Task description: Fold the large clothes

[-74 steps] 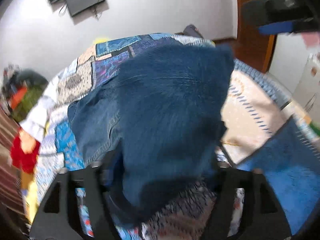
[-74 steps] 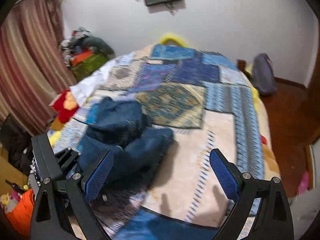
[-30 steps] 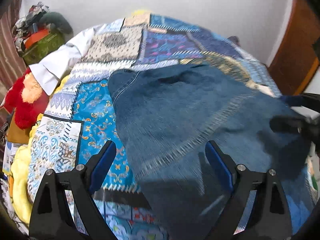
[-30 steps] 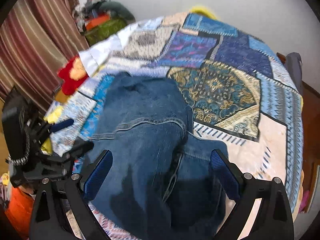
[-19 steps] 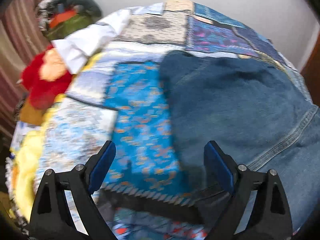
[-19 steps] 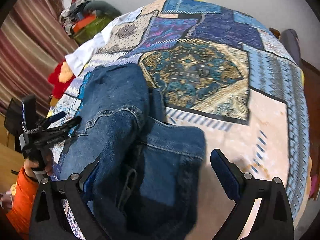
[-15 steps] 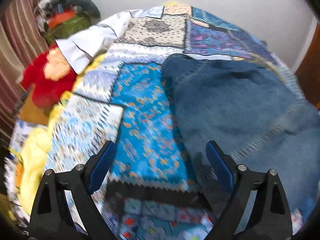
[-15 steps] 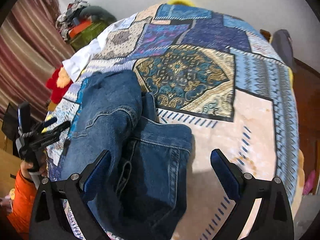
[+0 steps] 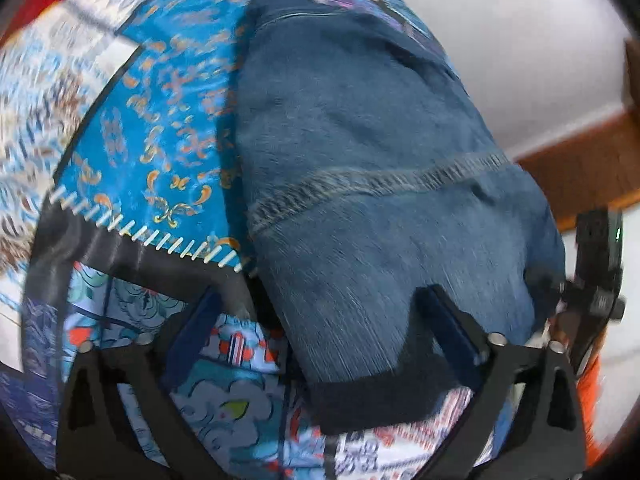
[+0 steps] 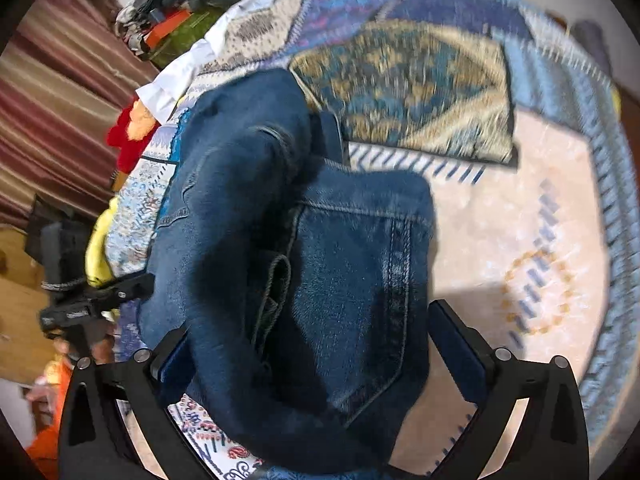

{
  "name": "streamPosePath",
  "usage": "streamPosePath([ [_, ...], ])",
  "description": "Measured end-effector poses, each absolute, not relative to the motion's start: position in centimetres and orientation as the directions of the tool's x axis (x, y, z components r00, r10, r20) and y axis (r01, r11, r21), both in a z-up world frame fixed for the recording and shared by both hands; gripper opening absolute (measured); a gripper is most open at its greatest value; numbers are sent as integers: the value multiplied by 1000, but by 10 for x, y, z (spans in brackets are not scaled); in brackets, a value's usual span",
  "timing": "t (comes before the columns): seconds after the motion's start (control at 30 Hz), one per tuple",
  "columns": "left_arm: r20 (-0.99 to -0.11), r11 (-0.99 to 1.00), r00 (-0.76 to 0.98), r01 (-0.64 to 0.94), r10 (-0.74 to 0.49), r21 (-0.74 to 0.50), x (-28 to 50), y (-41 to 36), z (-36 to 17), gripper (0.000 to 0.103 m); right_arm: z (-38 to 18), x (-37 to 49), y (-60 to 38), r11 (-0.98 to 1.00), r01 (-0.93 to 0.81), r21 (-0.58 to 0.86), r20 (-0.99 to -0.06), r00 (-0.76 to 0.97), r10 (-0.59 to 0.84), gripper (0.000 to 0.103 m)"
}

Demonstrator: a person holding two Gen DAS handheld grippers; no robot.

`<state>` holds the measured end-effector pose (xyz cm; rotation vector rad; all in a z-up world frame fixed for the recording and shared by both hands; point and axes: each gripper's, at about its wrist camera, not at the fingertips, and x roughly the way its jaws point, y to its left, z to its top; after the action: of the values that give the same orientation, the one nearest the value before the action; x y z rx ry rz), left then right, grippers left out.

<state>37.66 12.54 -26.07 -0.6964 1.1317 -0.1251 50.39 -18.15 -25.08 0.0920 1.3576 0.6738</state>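
Note:
A pair of dark blue jeans [image 9: 360, 160] lies bunched on the patchwork bed quilt [image 9: 160, 120]. My left gripper [image 9: 320, 328] points down at the near end of the jeans. Its jaws are opening wide, denim lies between them, and the pads do not press on it. In the right wrist view the jeans [image 10: 352, 280] show a back pocket and a belt loop. My right gripper [image 10: 316, 352] hovers over that end, jaws also opening, with the cloth between the fingers but not clamped. Each gripper shows in the other's view, the right gripper [image 9: 596, 272] and the left gripper [image 10: 92, 300].
The quilt [image 10: 500, 220] stretches bare to the right of the jeans. A red plush toy [image 10: 128, 136], a white cloth [image 10: 180, 76] and a pile of clothes [image 10: 168, 8] sit by the striped curtain [image 10: 48, 80]. An orange sleeve [image 10: 48, 440] shows low left.
The left gripper let go of the jeans it held up, and they now lie on the bed. Both grippers have dropped closer and tilted down over them, the left one rolling.

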Motion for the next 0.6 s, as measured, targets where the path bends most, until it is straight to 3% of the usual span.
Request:
streamPosePath([
  [0.33, -677, 620, 427, -288, -600, -730, 419, 119, -295, 103, -289, 531, -144, 753, -348, 559, -821, -99, 563, 103],
  [0.47, -688, 641, 437, -277, -580, -716, 424, 108, -290, 102, -291, 533, -140, 751, -319, 578, -805, -69, 590, 102],
  [0.6, -684, 665, 465, -237, -562, -708, 418, 106, -272, 84, -285, 528, -142, 751, -292, 593, -792, -44, 609, 85],
])
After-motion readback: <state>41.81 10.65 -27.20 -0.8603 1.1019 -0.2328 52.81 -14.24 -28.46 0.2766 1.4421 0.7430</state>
